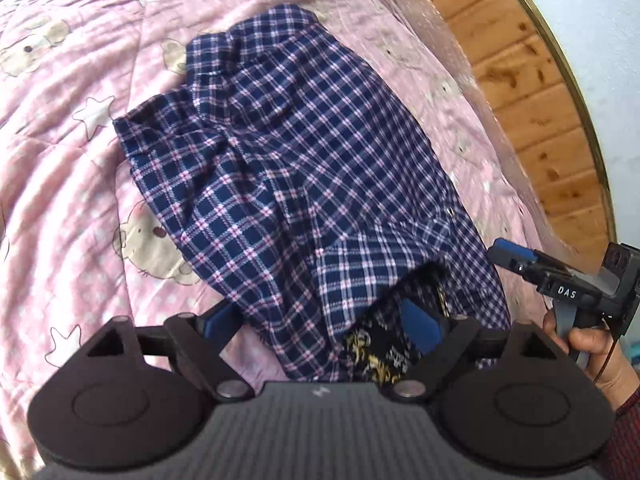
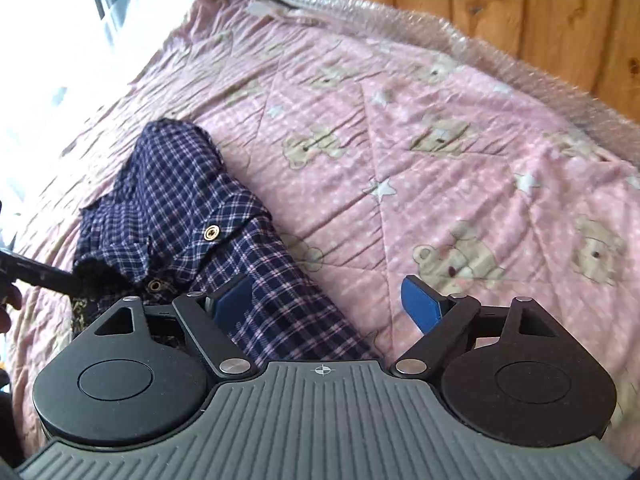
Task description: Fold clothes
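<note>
A navy plaid shirt with pink and white checks lies crumpled on the pink bear-print quilt. My left gripper is open, its blue pads standing wide on either side of the shirt's near end, where a black and gold patterned lining shows. My right gripper shows at the shirt's right edge in the left wrist view. In the right wrist view my right gripper is open, the shirt passing over its left pad; the right pad is over bare quilt.
A wooden plank wall runs behind the bed, with bubble wrap along the quilt's far edge. A bright window or curtain is at the left. A white wall with gold trim is at the right.
</note>
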Available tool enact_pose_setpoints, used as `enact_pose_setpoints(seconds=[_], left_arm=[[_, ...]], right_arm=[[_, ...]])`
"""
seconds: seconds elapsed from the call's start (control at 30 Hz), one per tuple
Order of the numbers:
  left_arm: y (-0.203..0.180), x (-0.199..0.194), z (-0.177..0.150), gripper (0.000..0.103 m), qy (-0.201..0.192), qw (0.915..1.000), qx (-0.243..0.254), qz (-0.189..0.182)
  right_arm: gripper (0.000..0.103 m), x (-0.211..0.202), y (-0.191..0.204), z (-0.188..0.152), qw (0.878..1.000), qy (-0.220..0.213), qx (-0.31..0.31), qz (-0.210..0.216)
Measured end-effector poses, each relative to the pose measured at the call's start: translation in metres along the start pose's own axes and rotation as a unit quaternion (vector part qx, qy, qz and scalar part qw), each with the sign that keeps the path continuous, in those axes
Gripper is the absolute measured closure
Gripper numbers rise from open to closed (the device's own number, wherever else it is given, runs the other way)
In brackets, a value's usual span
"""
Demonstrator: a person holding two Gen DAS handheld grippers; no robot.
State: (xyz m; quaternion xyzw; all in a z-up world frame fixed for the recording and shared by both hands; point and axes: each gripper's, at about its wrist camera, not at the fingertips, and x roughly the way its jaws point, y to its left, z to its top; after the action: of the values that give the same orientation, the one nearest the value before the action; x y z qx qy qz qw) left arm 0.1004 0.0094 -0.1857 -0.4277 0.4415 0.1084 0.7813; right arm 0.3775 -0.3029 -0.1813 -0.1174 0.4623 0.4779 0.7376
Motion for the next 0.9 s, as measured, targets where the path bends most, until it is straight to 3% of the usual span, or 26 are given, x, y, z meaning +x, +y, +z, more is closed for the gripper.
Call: enact_pose_setpoints(seconds=[0.1, 0.13, 0.17, 0.23, 0.27, 0.3, 0.33, 0.4, 0.43, 0.47, 0.6, 0.73, 0.83, 0.9], left_arm=[[-0.011, 0.002, -0.004, 0.035, -0.034, 0.9992, -0.008, 0.019], [-0.016, 0.003, -0.005, 0.037, -0.043, 0.9987, -0.006, 0.027], [-0.017, 0.004, -0.005, 0.043, -0.046, 0.9982, -0.009, 0.038], [-0.018, 0.007, -0.007, 0.047, -0.053, 0.9971, -0.019, 0.051], [-0.018, 0.006, -0.008, 0.055, -0.057, 0.9967, -0.021, 0.054], [-0.017, 0.005, -0.008, 0.062, -0.061, 0.9962, -0.023, 0.058], [-0.017, 0.004, -0.009, 0.065, -0.066, 0.9956, -0.025, 0.062], [-0.018, -0.004, -0.003, 0.073, -0.067, 0.9966, -0.022, 0.044], [-0.019, -0.008, 0.000, 0.077, -0.067, 0.9970, -0.019, 0.034], [-0.019, -0.012, 0.003, 0.080, -0.067, 0.9973, -0.017, 0.025], [-0.038, -0.035, 0.036, 0.083, -0.059, 0.9968, 0.054, -0.011], [-0.066, -0.042, 0.094, 0.084, -0.049, 0.9879, 0.143, -0.036], [-0.101, -0.006, 0.158, 0.083, -0.018, 0.9735, 0.223, -0.047], [-0.124, 0.039, 0.189, 0.077, 0.014, 0.9603, 0.278, -0.017]], right_arm=[[0.022, 0.030, -0.005, 0.010, 0.996, 0.028, -0.021, 0.085], [0.025, 0.039, -0.004, 0.013, 0.993, 0.036, -0.030, 0.109], [0.024, 0.046, 0.000, 0.014, 0.990, 0.041, -0.045, 0.125], [0.024, 0.055, 0.004, 0.019, 0.985, 0.048, -0.061, 0.152], [0.033, 0.059, 0.005, 0.021, 0.984, 0.051, -0.063, 0.162], [0.051, 0.062, 0.006, 0.023, 0.983, 0.056, -0.058, 0.167], [0.083, 0.065, 0.007, 0.025, 0.982, 0.061, -0.056, 0.170], [0.087, 0.058, 0.018, 0.020, 0.984, 0.060, -0.070, 0.155], [0.095, 0.051, 0.021, 0.017, 0.984, 0.054, -0.069, 0.152], [0.096, 0.043, 0.024, 0.015, 0.985, 0.046, -0.064, 0.150], [0.101, -0.005, 0.032, 0.004, 0.989, -0.007, -0.006, 0.145], [0.101, -0.044, 0.047, -0.020, 0.987, -0.056, 0.089, 0.124], [0.101, -0.051, 0.067, -0.048, 0.962, -0.101, 0.227, 0.110], [0.101, -0.041, 0.090, -0.069, 0.941, -0.120, 0.303, 0.090]])
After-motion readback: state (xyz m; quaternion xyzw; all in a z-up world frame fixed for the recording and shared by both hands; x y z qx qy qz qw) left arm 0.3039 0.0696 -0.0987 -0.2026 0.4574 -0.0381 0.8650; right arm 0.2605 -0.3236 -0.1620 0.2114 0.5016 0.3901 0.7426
